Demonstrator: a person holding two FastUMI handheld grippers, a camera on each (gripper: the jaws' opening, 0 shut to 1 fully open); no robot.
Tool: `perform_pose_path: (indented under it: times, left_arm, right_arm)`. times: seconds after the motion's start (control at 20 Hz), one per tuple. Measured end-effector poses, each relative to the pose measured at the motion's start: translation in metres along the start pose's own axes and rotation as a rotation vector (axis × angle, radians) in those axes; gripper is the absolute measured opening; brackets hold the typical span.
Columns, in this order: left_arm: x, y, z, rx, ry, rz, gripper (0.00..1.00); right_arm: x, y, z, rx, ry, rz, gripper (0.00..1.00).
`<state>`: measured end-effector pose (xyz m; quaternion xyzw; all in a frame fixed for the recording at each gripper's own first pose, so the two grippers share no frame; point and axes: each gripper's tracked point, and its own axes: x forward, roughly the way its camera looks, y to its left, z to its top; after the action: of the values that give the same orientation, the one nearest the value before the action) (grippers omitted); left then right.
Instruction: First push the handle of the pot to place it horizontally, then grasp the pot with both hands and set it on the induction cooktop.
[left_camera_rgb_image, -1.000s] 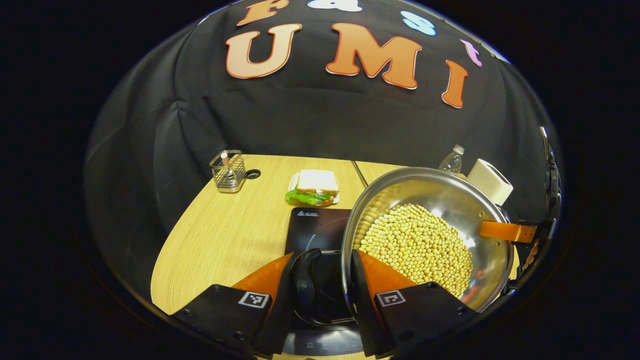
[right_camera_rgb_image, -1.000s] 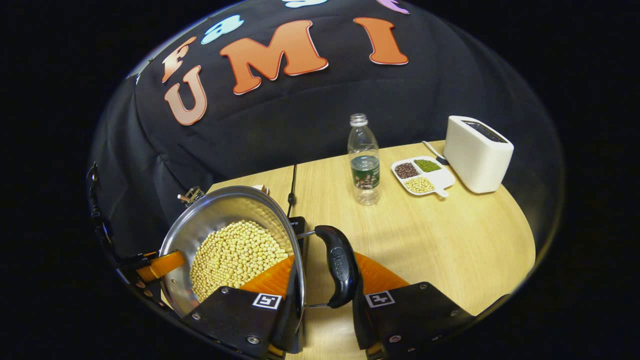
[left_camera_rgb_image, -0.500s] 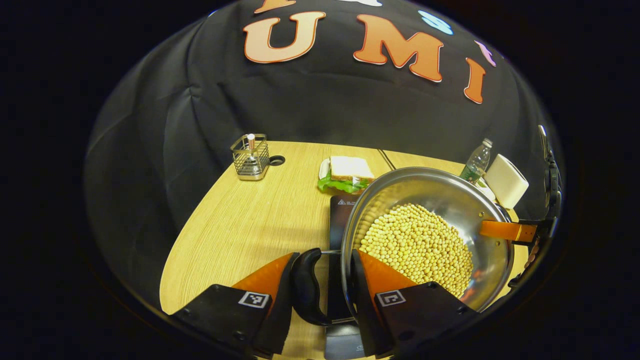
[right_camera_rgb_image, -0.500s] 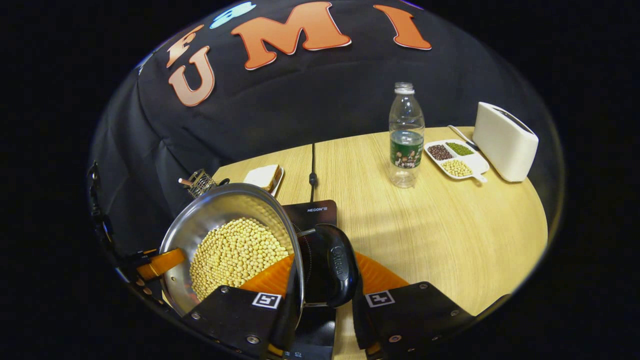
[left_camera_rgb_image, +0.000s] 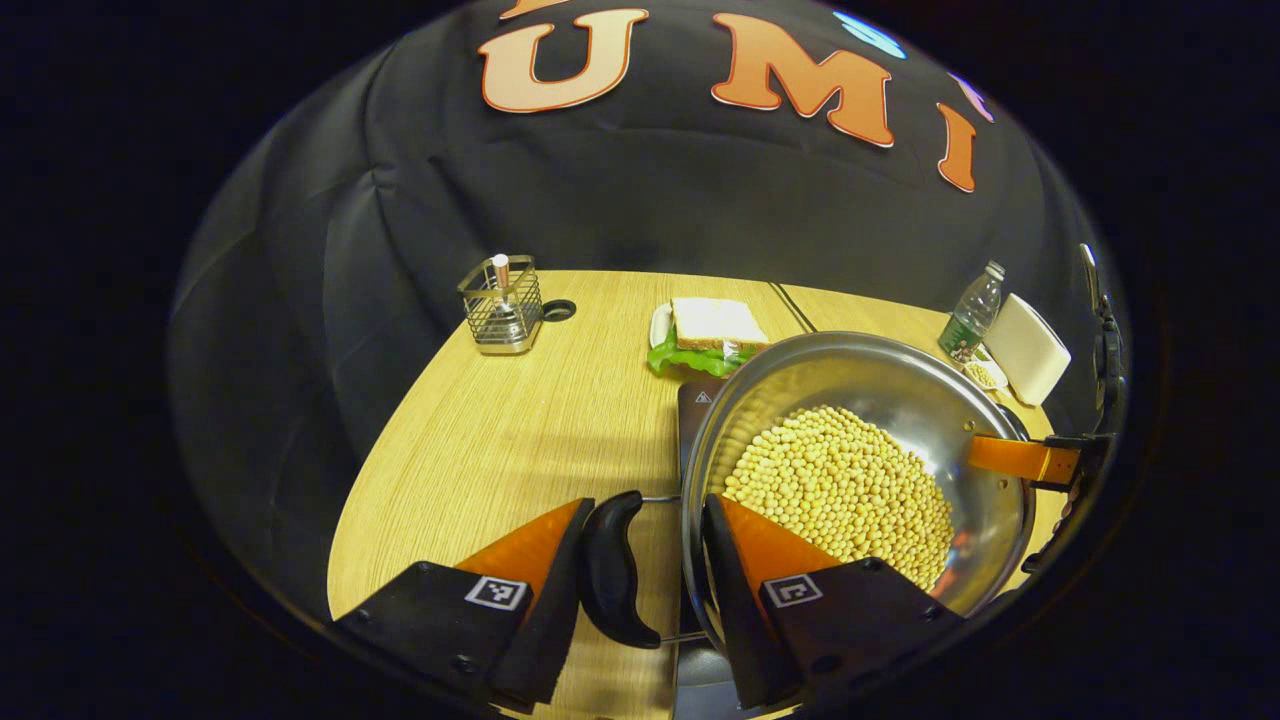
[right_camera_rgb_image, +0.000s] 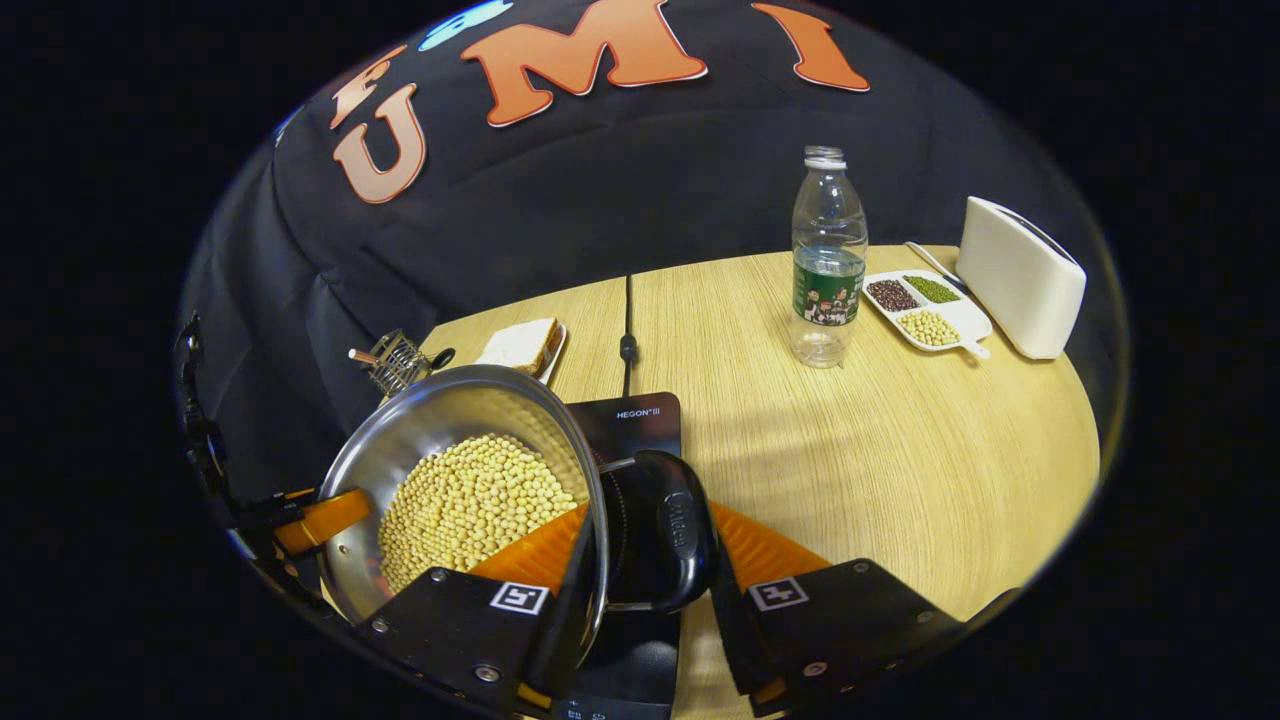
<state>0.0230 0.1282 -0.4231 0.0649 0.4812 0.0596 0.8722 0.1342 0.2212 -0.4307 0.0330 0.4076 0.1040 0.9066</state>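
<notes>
The left gripper (left_camera_rgb_image: 640, 560) clamps one black handle (left_camera_rgb_image: 612, 570) and rim of the pot (left_camera_rgb_image: 850, 480); the right gripper (right_camera_rgb_image: 645, 560) clamps the opposite handle (right_camera_rgb_image: 672, 530). The handle-to-handle axis runs straight between both grippers, over the induction cooktop (right_camera_rgb_image: 635, 420).

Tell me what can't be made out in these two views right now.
- Whether the pot rests on the induction cooktop: its base is hidden by its own wall, right gripper view.
- The cooktop's control panel: covered by the right gripper.
- Sandwich filling: too small, left gripper view.
</notes>
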Motion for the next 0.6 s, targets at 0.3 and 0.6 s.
perform_pose_path:
  times: [0.3, 0.6]
  left_arm:
    - [-0.110, -0.015, 0.105, 0.061, -0.342, 0.091, 0.90]
    - [-0.255, -0.075, 0.198, -0.003, -0.663, 0.013, 0.92]
  right_arm:
    - [-0.067, -0.030, 0.055, -0.035, -0.183, -0.051, 0.95]
    - [-0.198, -0.074, 0.123, -0.105, -0.427, -0.102, 0.95]
